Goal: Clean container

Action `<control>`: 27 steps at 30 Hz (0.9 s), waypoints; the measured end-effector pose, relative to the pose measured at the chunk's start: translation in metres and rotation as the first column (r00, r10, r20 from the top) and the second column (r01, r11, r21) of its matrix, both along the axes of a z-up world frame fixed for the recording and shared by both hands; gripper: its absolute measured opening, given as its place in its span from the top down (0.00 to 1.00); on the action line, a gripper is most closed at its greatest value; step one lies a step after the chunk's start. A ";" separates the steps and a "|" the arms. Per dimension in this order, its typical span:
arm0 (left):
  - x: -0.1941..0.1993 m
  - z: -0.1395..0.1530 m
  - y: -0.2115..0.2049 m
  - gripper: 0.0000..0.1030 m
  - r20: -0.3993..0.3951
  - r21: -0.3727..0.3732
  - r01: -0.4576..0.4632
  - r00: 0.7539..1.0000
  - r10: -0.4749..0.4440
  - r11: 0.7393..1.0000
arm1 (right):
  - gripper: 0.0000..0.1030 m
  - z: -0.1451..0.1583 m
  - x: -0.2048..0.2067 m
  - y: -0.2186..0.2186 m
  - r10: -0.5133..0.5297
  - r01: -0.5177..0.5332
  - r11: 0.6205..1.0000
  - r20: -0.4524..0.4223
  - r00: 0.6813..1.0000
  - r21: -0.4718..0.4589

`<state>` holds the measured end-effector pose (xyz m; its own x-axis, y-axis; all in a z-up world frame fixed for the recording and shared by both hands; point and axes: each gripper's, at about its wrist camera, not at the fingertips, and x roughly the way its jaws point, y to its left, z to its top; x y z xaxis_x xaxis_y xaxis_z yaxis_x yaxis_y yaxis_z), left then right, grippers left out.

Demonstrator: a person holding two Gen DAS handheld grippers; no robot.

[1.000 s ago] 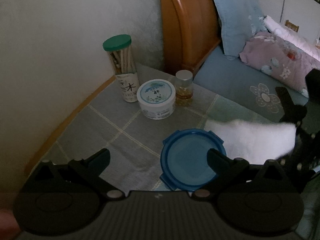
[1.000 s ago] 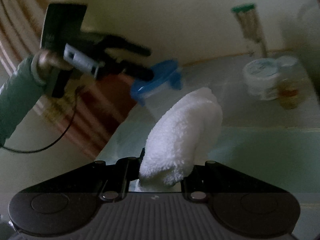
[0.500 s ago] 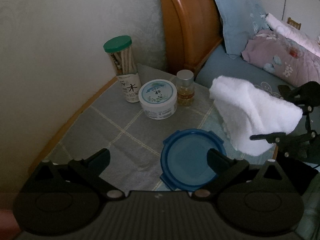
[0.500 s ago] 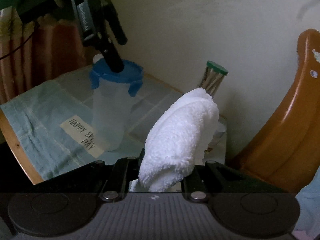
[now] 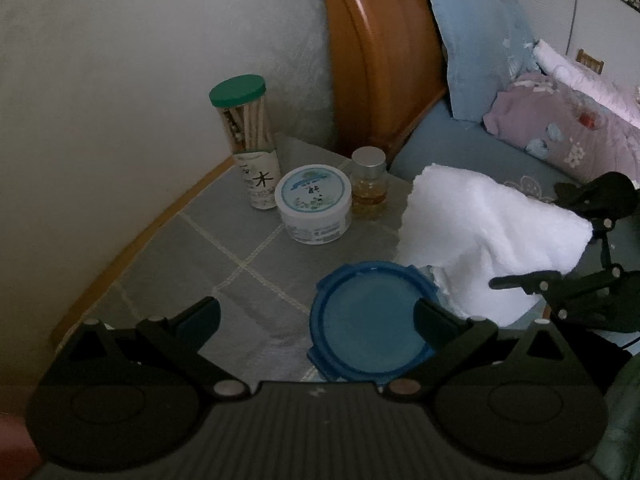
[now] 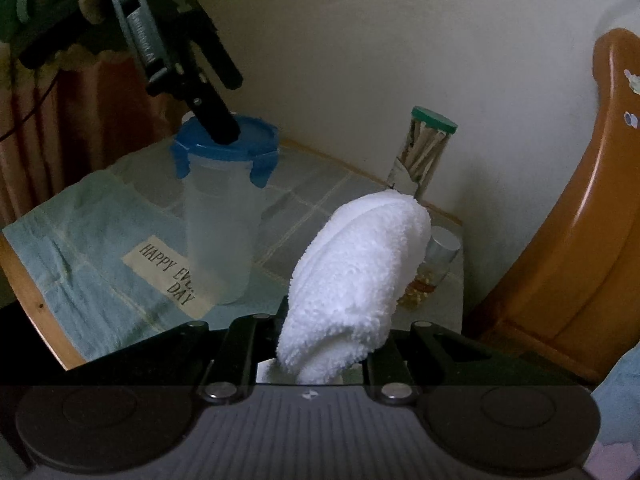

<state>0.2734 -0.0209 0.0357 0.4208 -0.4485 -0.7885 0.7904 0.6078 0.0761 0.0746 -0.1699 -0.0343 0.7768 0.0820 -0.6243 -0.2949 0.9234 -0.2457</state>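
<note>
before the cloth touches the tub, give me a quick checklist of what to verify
1. White cloth clamped in the right gripper: ok, jaws shut on it.
2. Blue lid on the container: ok, seated, side clips down.
3. Container upright on the table mat: ok.
4. Left gripper steadying the container: cannot tell; jaws open, one finger over the lid, contact unclear.
5. White jar and small bottle clear of the wiping path: ok, standing apart behind.
</note>
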 end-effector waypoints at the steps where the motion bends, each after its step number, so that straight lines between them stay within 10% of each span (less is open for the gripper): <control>1: -0.001 0.000 0.000 0.00 0.001 0.000 -0.003 1.000 0.003 1.000 | 0.83 0.000 0.000 0.000 -0.001 0.001 1.000 -0.001 1.000 0.004; 20: -0.035 -0.024 -0.042 0.00 0.033 0.029 -0.203 0.979 0.202 0.979 | 0.83 -0.003 -0.004 -0.011 -0.007 0.006 0.993 0.012 1.000 0.114; 27: -0.034 -0.024 -0.047 0.24 0.085 0.082 -0.179 0.981 0.172 0.980 | 0.83 -0.006 -0.005 -0.016 -0.015 0.014 0.990 0.007 1.000 0.138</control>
